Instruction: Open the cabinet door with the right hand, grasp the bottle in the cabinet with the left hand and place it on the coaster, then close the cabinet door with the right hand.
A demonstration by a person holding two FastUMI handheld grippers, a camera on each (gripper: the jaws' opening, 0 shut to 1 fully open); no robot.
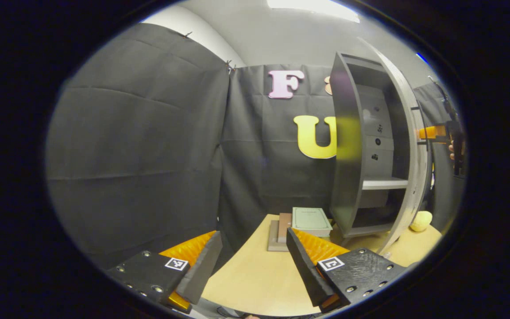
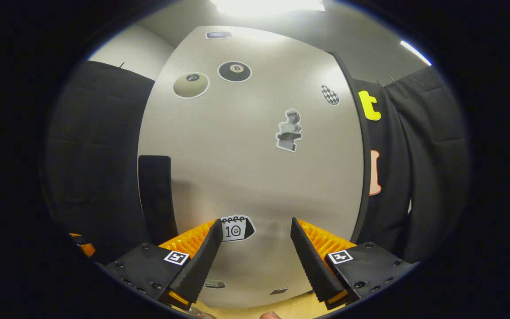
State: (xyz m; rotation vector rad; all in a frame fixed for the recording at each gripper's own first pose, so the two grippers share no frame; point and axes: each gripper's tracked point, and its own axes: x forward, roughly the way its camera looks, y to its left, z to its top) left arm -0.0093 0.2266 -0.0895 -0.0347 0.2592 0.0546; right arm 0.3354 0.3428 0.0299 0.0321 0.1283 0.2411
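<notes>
Left gripper [image 1: 251,261] low over the wooden table [image 1: 255,283], pointing at the back wall, fingers spread wide, nothing between them. Just past its tips, a small stack of books [image 1: 299,226] flat on the table: one green on top, one brown, one grey underneath, three by count. To the right of the books, one cabinet [image 1: 361,150], open, with one shelf [image 1: 385,182] inside and no bottle to be seen there. Cabinet door [image 1: 414,146] swung out, edge-on. One round yellow thing [image 1: 421,220] on the table behind the door. Far off at the door's outer side, the right gripper [image 1: 432,133].

In the right gripper view, right gripper [image 2: 255,259] held level, fingers spread wide, holding nothing, facing the door's flat front [image 2: 246,168] up close. Several stickers on the door, among them two pool balls. Can't tell whether the tips touch the door.
</notes>
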